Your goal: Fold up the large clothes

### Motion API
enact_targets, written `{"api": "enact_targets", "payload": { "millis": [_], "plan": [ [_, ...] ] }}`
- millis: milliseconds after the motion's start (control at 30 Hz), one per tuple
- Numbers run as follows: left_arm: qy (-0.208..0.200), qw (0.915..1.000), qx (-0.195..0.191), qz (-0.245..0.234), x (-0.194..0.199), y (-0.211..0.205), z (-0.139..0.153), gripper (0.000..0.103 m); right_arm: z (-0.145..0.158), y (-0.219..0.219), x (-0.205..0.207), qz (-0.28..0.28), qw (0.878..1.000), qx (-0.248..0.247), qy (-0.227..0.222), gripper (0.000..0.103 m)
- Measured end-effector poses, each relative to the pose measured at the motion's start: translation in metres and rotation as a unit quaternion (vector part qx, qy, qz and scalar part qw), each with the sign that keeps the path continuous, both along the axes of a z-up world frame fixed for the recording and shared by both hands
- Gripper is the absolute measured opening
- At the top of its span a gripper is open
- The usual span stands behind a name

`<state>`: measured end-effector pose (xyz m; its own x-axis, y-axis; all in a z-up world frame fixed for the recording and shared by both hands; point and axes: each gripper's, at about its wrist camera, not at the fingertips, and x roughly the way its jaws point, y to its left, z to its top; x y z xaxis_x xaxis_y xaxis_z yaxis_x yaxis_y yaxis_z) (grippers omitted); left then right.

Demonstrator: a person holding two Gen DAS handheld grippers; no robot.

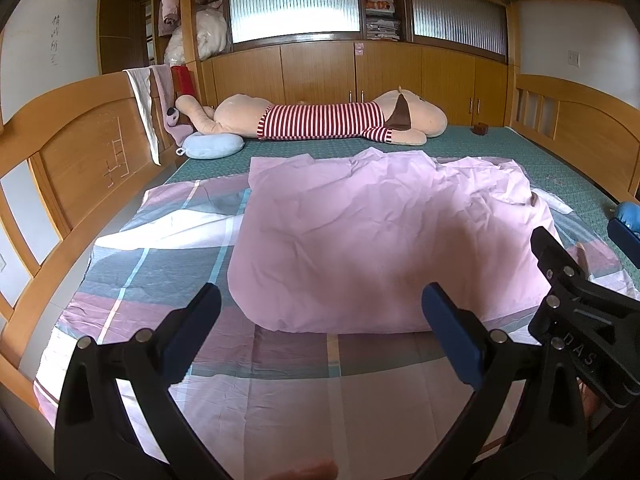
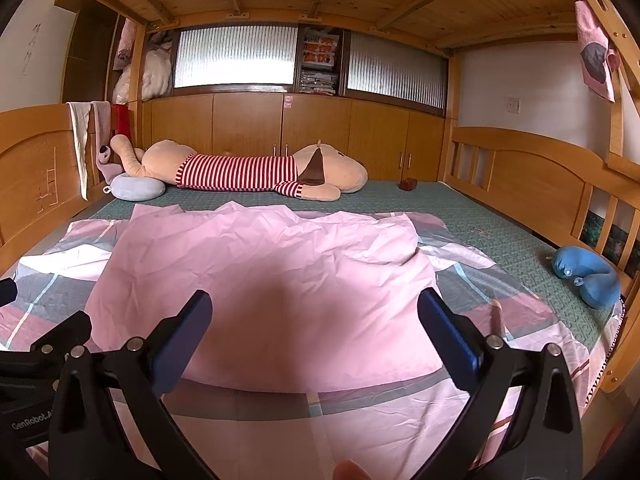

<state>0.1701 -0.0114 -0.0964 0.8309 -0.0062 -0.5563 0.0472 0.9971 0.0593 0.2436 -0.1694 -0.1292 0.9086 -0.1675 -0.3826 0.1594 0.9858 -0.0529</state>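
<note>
A large pink cloth [image 1: 372,232] lies folded and wrinkled on a plaid sheet [image 1: 168,264] spread over the bed. It also shows in the right wrist view [image 2: 264,280], on the same plaid sheet [image 2: 492,300]. My left gripper [image 1: 320,332] is open and empty, hovering just before the cloth's near rounded edge. My right gripper [image 2: 316,328] is open and empty, above the near edge of the cloth. The right gripper's body shows at the right of the left wrist view [image 1: 576,292].
A big plush dog in a striped shirt [image 1: 328,120] lies across the far side of the bed. A light blue neck pillow [image 1: 212,146] sits far left, a darker blue one [image 2: 588,276] at right. Wooden bed rails [image 2: 540,188] stand on both sides, cabinets behind.
</note>
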Motion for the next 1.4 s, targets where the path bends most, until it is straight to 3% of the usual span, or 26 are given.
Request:
{"api": "enact_targets", "payload": {
  "millis": [1400],
  "plan": [
    [0.002, 0.9999, 0.005, -0.009, 0.001, -0.01, -0.007, 0.101, -0.003, -0.01, 0.002, -0.002, 1.0, -0.002, 0.01, 0.102]
  ]
}}
